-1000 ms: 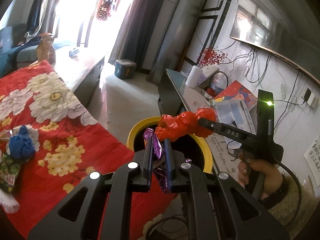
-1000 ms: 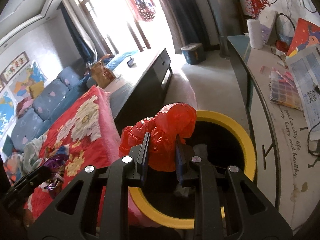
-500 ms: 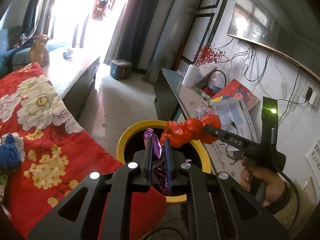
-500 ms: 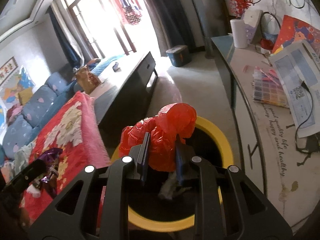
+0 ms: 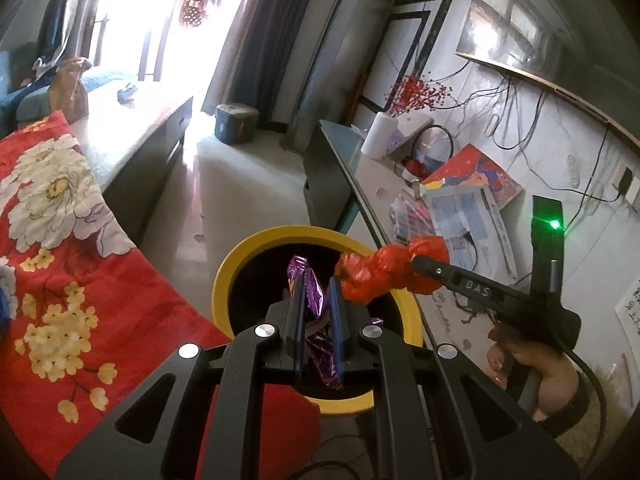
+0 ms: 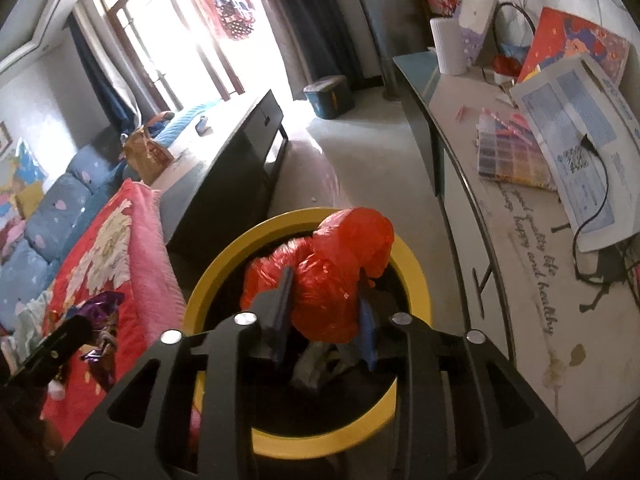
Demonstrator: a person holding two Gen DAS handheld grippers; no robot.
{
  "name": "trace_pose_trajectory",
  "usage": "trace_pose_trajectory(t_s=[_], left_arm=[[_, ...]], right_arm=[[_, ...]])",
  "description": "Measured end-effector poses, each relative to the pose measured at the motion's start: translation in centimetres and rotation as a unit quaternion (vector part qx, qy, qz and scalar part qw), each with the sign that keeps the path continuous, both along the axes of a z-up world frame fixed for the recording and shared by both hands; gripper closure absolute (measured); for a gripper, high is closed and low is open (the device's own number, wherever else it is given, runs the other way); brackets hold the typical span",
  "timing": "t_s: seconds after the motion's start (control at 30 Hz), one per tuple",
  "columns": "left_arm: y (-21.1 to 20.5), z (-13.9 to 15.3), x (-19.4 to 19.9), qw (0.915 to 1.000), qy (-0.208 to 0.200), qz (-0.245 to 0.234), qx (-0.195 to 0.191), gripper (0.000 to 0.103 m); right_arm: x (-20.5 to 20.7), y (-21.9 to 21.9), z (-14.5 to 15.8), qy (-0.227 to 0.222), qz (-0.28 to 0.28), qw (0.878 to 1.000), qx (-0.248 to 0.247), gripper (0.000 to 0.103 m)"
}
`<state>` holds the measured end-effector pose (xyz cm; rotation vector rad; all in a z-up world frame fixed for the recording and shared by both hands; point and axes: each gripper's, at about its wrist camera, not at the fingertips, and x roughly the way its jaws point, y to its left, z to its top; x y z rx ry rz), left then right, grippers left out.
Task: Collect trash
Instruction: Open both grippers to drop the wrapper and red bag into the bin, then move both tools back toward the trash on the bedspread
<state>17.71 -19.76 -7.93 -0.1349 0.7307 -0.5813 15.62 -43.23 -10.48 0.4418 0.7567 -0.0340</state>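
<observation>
Over the mouth of the yellow-rimmed bin (image 5: 224, 280) both tongs hang with a load each. The left gripper (image 5: 316, 304) is clamped on a crumpled purple foil wrapper (image 5: 310, 294), which stands up between its fingers above the dark opening and trails down below them. The right gripper (image 6: 324, 312) has its fingers spread wide around a bunched red plastic bag (image 6: 332, 272); the left finger presses into the bag and the right one sits against its lower edge, so I take the bag as held, though the grip looks loose. In the left view the red plastic bag reaches in from the right side, over the far right part of the rim. Some pale scraps (image 6: 316, 364) already lie inside the bin, so I judge part of the collecting done. Neither piece has been let go yet; both drops are left. On the red flowered blanket (image 5: 60, 280) beside the bin a blue bundle (image 5: 6, 300) shows at the left edge of the left view; whether it is trash I cannot tell. Papers (image 6: 572, 152) on the long side table (image 6: 520, 280) look like belongings, not litter.
</observation>
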Motion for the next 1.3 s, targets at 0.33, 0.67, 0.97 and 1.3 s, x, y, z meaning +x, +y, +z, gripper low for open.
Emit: trace_pose_trajectory(t_s=[0.33, 0.67, 0.97, 1.3], left_arm=[[1.5, 0.2, -0.3, 0.9991, -0.012, 0.039, 0.012, 0.008], [4.1, 1.3, -1.5, 0.9953, -0.03, 0.089, 0.025, 0.008], [7.7, 2.2, -2.6, 0.9887, -0.042, 0.138, 0.043, 0.008], [12.7, 3.1, -3.4, 0.9766, -0.049, 0.204, 0.045, 0.008]], right_arm=[[-0.3, -0.1, -0.1, -0.003, -0.01, 1.0, 0.02, 0.04], [-0.7, 2.1, 1.4, -0.03, 0.005, 1.0, 0.0, 0.03], [-1.0, 6.0, 2.9, -0.058, 0.06, 0.996, -0.005, 0.024], [-1.6, 10.9, 4.0, -0.077, 0.128, 0.989, -0.021, 0.023]])
